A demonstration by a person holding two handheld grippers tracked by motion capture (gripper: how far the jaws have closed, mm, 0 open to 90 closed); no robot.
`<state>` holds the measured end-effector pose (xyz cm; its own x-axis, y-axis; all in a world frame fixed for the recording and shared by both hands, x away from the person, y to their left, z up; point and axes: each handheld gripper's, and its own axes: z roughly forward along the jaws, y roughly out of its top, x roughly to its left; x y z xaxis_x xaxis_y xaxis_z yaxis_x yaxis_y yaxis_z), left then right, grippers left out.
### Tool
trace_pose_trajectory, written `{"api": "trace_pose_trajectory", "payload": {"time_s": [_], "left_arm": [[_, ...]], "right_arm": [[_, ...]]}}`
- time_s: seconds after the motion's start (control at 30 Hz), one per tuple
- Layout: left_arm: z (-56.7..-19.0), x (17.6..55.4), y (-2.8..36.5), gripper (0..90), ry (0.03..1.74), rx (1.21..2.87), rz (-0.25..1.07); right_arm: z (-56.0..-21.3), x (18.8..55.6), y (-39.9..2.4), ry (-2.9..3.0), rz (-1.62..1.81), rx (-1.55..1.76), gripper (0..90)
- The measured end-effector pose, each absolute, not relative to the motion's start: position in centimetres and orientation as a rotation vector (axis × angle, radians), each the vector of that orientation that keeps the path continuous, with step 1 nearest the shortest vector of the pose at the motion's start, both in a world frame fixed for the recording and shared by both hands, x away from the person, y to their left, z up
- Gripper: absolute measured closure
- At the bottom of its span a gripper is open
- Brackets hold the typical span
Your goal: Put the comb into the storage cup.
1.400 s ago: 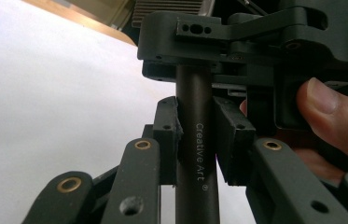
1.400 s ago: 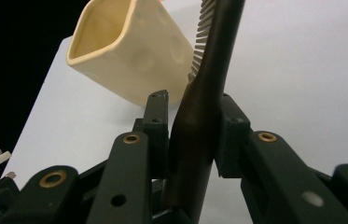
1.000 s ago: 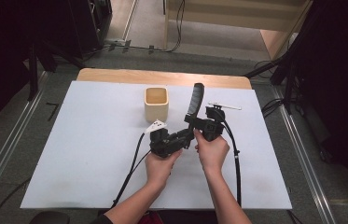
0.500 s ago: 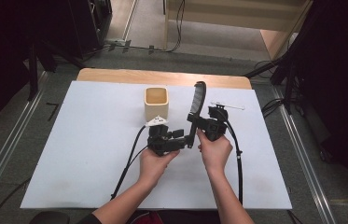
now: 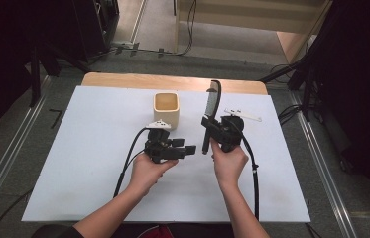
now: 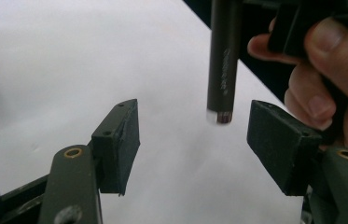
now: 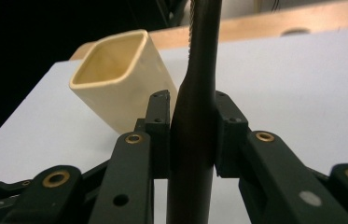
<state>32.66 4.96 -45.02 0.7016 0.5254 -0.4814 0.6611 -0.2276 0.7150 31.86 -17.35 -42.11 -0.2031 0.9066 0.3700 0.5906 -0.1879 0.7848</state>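
A black comb (image 5: 213, 104) stands nearly upright above the table, and my right gripper (image 5: 206, 127) is shut on its handle. In the right gripper view the pads press both sides of the comb (image 7: 195, 116), with the right gripper (image 7: 192, 135) pointing past a cream square cup (image 7: 120, 84). My left gripper (image 5: 188, 149) sits left of the comb, its jaws open and just widened. In the left gripper view the comb's handle end (image 6: 221, 60) hangs ahead of the gap of the left gripper (image 6: 195, 140), touching neither pad.
The cream cup (image 5: 166, 109) stands upright on the white sheet (image 5: 98, 129), just behind the left gripper. A thin white strip (image 5: 243, 115) lies behind the right gripper. Black cables (image 5: 256, 183) trail from both grippers toward the near edge.
The left gripper has drawn left, away from the comb's handle, and its jaws have spread. The right gripper and comb have stayed put.
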Motion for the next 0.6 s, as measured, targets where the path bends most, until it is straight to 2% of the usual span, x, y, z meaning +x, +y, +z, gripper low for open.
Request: {"api": "trace_pose_trajectory", "payload": {"time_s": [0.6], "left_arm": [[-44.5,32.5,8.9,33.4,0.887,2.037,-0.129]], "right_arm": [[-42.2,30.4,-14.9,1.641,1.387,1.477,70.0]]}}
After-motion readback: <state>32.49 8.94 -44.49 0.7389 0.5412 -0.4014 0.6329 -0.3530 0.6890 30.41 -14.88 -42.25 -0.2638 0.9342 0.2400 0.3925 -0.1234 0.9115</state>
